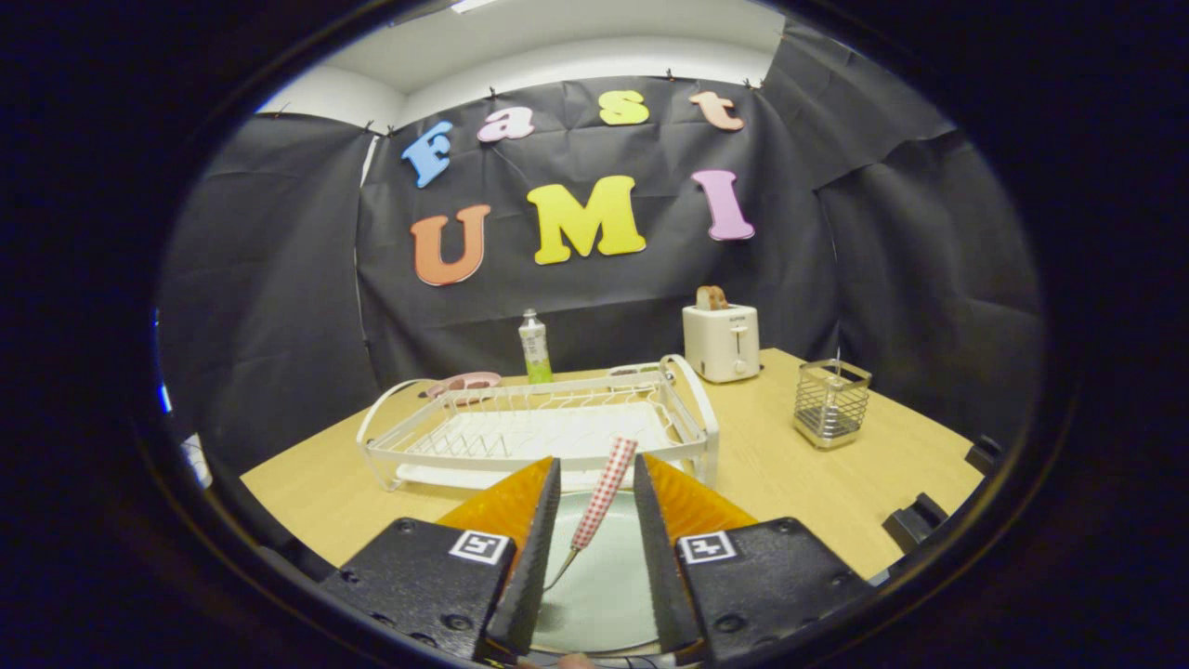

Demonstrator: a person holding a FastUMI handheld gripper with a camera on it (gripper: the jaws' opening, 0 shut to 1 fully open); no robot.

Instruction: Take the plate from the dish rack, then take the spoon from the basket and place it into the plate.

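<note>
One spoon [604, 492] lying on plate [604, 585] between claw [597, 483] fingers spread wide; final step seemingly done, withdrawal next

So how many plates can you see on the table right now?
2: a pale plate under the open fingers, with the spoon on it, and a pink one behind the dish rack. Others may be hidden.

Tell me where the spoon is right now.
In the gripper view, the spoon leans between the open fingers, bowl end down on the plate, just before the dish rack.
</note>
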